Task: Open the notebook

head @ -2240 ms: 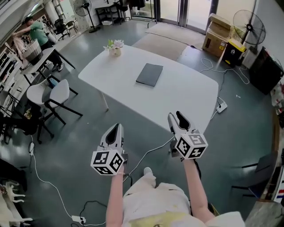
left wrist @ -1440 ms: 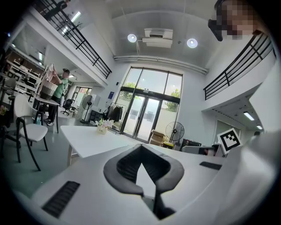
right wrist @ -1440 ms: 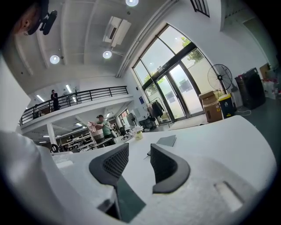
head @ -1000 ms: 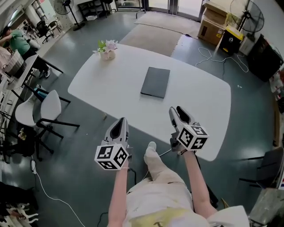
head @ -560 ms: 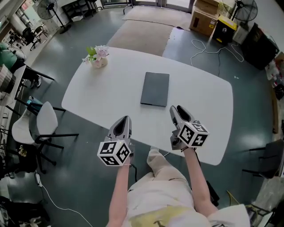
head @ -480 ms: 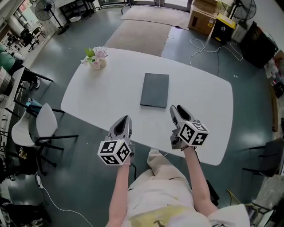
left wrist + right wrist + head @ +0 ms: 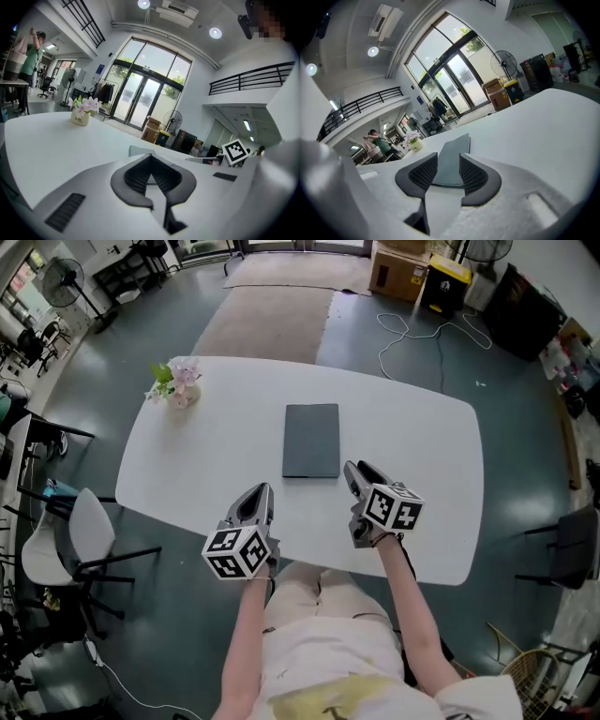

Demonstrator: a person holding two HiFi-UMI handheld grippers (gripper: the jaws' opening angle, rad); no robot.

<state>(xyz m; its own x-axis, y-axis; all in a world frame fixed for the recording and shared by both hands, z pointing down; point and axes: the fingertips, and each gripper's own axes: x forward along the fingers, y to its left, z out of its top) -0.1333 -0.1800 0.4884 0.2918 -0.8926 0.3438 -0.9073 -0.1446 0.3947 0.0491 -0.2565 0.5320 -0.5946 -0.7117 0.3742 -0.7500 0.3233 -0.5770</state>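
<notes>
**Head view.** The notebook (image 7: 311,441) lies shut and flat at the middle of the table (image 7: 441,456). Its long axis runs straight away from the person, and a short edge faces the grippers. The right gripper (image 7: 355,472) is the nearer one: its tips sit just beside the notebook's near right corner, over the tabletop and not touching it. The left gripper (image 7: 257,493) hangs further back, over the table's near rim and to the left of the notebook. A flower pot (image 7: 175,391) stands well apart at the far left.

**Left gripper view.** The left gripper (image 7: 150,161) has its pads drawn together into a point, with nothing held between them. Just past the tips, slightly to the left, a low grey sliver of the notebook (image 7: 140,150) shows on the white top. The flower pot (image 7: 80,115) is further off to the left.

**Right gripper view.** The right gripper (image 7: 448,160) has its pads parted by a narrow gap and holds nothing. The notebook (image 7: 456,146) lies dead ahead along that gap, lengthwise, with its near edge close under the tips.

The notebook lies forward of both tools and is lined up with the right one. That gripper looks better placed to reach the cover. Which long side is the spine cannot be told.
</notes>
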